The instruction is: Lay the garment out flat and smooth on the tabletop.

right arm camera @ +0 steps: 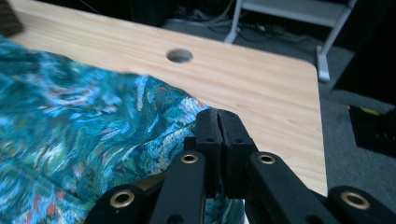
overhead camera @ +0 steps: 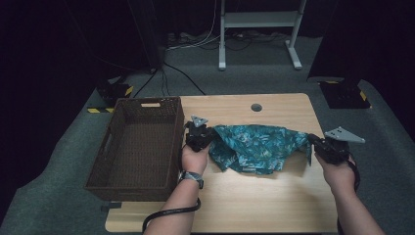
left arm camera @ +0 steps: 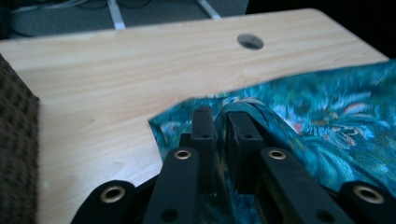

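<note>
Sprawling teal leaf-print cloth (overhead camera: 254, 147), rumpled

The high view looks forward and down from above the person's side, taking in the whole table (overhead camera: 274, 196). Each gripper view rides low and close behind its own black jaws, facing across the tabletop. All three share the patterned cloth (overhead camera: 254, 147) and the table's round hole (overhead camera: 256, 107).
</note>
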A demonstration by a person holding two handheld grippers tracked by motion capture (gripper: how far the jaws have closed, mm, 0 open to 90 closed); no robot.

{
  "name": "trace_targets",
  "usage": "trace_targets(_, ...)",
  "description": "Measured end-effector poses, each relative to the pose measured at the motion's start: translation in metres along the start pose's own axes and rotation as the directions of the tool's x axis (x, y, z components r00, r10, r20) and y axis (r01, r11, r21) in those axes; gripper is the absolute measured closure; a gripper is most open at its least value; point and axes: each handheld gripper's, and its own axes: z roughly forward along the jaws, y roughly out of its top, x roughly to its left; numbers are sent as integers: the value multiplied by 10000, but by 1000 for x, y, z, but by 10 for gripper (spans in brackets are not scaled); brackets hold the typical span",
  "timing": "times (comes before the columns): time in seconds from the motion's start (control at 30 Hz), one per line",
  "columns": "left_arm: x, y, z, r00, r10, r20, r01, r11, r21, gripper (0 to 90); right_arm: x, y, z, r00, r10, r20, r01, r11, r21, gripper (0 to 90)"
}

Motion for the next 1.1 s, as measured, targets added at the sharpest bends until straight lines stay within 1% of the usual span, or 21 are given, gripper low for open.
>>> trace_targets(0.13, -1, -13, 17, 9999, 13, -103, -8, 9991, 427, 820, -9, -8, 20, 9997, 169, 175, -177, 9988, 457, 875)
trace_targets(0.23, -2, -23, 27, 9997, 137, -191, -123, 9975, 702, 807, -13, -17, 34, 9995, 194, 266, -217, 9958, 894, 872)
trace_targets(0.37, -2, -34, 35, 9996, 35, -271, -9, 9957, 931, 746, -17, -31, 50, 9989, 274, 384, -325, 9897, 1397, 859)
trace_targets(0.43, -2, -38, 37, 9994, 153, -322, -120, 9948, 1010, 684, -17, -35, 52, 9985, 380, 388, -433, 9883, 1464, 831)
trace_targets(0.47, -2, -40, 37, 9993, 144, -347, -108, 9948, 1017, 649, -16, -37, 53, 9987, 371, 356, -419, 9887, 1442, 807)
trace_targets(0.53, -1, -42, 34, 9993, 160, -324, -128, 9950, 992, 581, -13, -39, 50, 9986, 434, 291, -469, 9903, 1308, 744)
trace_targets(0.57, -1, -43, 31, 9993, 223, -316, -191, 9951, 967, 549, -11, -39, 47, 9992, 340, 232, -365, 9923, 1183, 716)
trace_targets(0.67, -3, -47, 25, 9985, 432, -341, -398, 9946, 961, 469, -2, -38, 35, 9996, 269, 123, -279, 9956, 889, 639)
trace_targets(0.73, -3, -52, 20, 9991, 349, -243, -324, 9948, 968, 447, 3, -40, 29, 9997, 250, 55, -253, 9967, 776, 607)
trace_targets(0.8, -5, -57, 17, 9989, 417, -197, -395, 9942, 1003, 436, 9, -44, 22, 9995, 303, -34, -300, 9968, 735, 589)
trace_targets(0.87, -7, -62, 14, 9992, 378, -87, -367, 9939, 1039, 406, 17, -50, 15, 9993, 332, -144, -321, 9969, 725, 567)
trace_targets(0.97, -11, -69, 12, 9997, 214, 101, -224, 9933, 1131, 358, 29, -59, 8, 9985, 407, -358, -378, 9963, 768, 548)
trace_targets(1.1, -20, -75, 13, 9989, 404, 252, -432, 9913, 1240, 335, 44, -64, 5, 9966, 411, -716, -344, 9951, 925, 525)
